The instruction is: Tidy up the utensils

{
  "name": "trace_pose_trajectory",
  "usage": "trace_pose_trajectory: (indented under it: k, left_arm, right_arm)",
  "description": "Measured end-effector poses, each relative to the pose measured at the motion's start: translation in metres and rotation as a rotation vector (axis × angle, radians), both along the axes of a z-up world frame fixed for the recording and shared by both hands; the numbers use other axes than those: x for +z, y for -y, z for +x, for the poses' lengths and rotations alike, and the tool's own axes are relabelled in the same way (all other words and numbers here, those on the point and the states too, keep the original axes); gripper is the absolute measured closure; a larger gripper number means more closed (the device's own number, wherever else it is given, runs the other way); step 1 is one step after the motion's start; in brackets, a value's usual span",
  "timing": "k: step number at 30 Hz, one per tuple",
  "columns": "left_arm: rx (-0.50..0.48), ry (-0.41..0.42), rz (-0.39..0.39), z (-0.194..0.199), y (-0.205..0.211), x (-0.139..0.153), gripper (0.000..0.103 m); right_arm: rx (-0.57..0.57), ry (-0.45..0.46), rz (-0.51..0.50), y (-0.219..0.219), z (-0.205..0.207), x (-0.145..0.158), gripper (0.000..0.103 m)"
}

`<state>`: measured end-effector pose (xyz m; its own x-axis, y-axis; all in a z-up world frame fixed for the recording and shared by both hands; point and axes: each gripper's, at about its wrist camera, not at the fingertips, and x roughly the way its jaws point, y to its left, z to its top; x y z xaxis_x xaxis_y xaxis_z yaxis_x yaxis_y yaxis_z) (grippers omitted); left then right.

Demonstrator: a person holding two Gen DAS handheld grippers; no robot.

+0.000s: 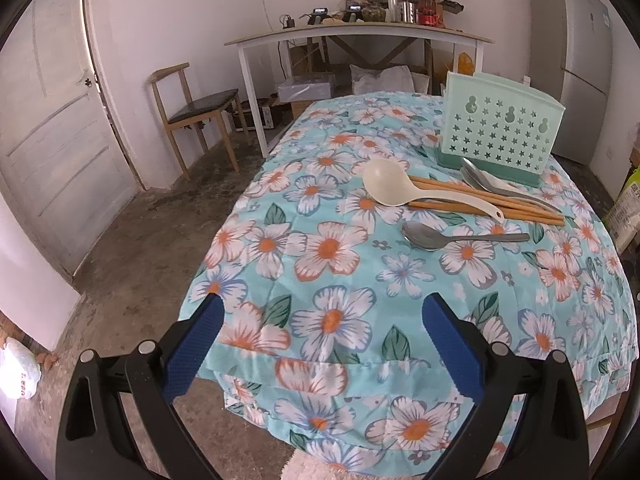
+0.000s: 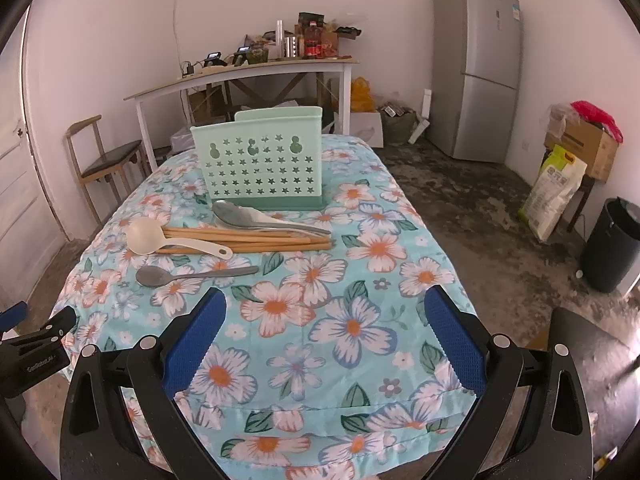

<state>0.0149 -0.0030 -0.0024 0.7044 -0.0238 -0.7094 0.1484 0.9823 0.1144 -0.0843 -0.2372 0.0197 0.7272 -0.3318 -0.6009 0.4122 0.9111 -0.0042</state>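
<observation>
A mint green utensil holder (image 1: 502, 134) (image 2: 260, 160) with star holes stands upright on the floral table (image 1: 328, 280) (image 2: 352, 320). In front of it lie a cream ladle (image 1: 404, 190) (image 2: 160, 238), several wooden chopsticks (image 1: 500, 204) (image 2: 256, 238), a large steel spoon (image 1: 488, 180) (image 2: 248, 216) and a smaller grey spoon (image 1: 440, 237) (image 2: 176, 275). My left gripper (image 1: 322, 312) is open and empty over the near table edge. My right gripper (image 2: 326, 308) is open and empty, short of the utensils. The left gripper's body (image 2: 32, 348) shows at the right wrist view's left edge.
A wooden chair (image 1: 192, 108) (image 2: 108, 160) and a cluttered white desk (image 1: 360, 36) (image 2: 240, 72) stand beyond the table. A door (image 1: 52, 120) is at left. A fridge (image 2: 476, 68), boxes, a sack (image 2: 554, 196) and a dark bin (image 2: 612, 244) are at right.
</observation>
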Motion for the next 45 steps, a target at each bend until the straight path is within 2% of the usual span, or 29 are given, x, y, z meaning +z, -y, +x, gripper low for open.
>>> trace_pose_trajectory:
  k: [3, 8, 16, 18, 23, 28, 32, 33, 36, 38, 45]
  left_arm:
    - [-0.012, -0.009, 0.007, 0.01, 0.005, -0.005, 0.006]
    - [-0.029, -0.015, -0.029, 0.029, 0.003, -0.015, 0.006]
    - [-0.098, 0.045, -0.154, 0.07, 0.0, -0.018, 0.006]
    - [-0.102, 0.046, -0.178, 0.085, 0.002, -0.017, 0.009]
    - [-0.16, 0.018, -0.26, 0.124, 0.008, -0.019, 0.027]
    - [-0.213, -0.077, -0.32, 0.163, 0.015, -0.034, 0.047]
    - [-0.209, -0.178, -0.37, 0.185, 0.015, -0.055, 0.068]
    - [-0.205, -0.194, -0.386, 0.189, 0.015, -0.059, 0.07]
    - [-0.192, -0.213, -0.43, 0.195, 0.013, -0.065, 0.079]
    - [-0.186, -0.217, -0.451, 0.197, 0.012, -0.066, 0.089]
    - [-0.156, -0.202, -0.517, 0.19, 0.001, -0.061, 0.097]
  right_arm:
    - [0.004, -0.015, 0.004, 0.004, 0.005, -0.007, 0.008]
    - [0.026, -0.046, 0.012, 0.008, 0.02, -0.022, 0.008]
    - [0.117, -0.097, 0.05, 0.01, 0.057, -0.057, 0.008]
    - [0.14, -0.108, 0.062, 0.011, 0.066, -0.065, 0.008]
    - [0.214, -0.142, 0.082, 0.012, 0.085, -0.085, 0.008]
    - [0.269, -0.137, 0.086, 0.01, 0.092, -0.097, 0.008]
    - [0.295, -0.111, 0.108, 0.013, 0.093, -0.099, 0.008]
    - [0.3, -0.106, 0.112, 0.013, 0.093, -0.099, 0.008]
    - [0.308, -0.097, 0.122, 0.015, 0.092, -0.099, 0.008]
    - [0.312, -0.103, 0.125, 0.016, 0.092, -0.098, 0.008]
    - [0.335, -0.187, 0.089, 0.014, 0.099, -0.095, 0.008]
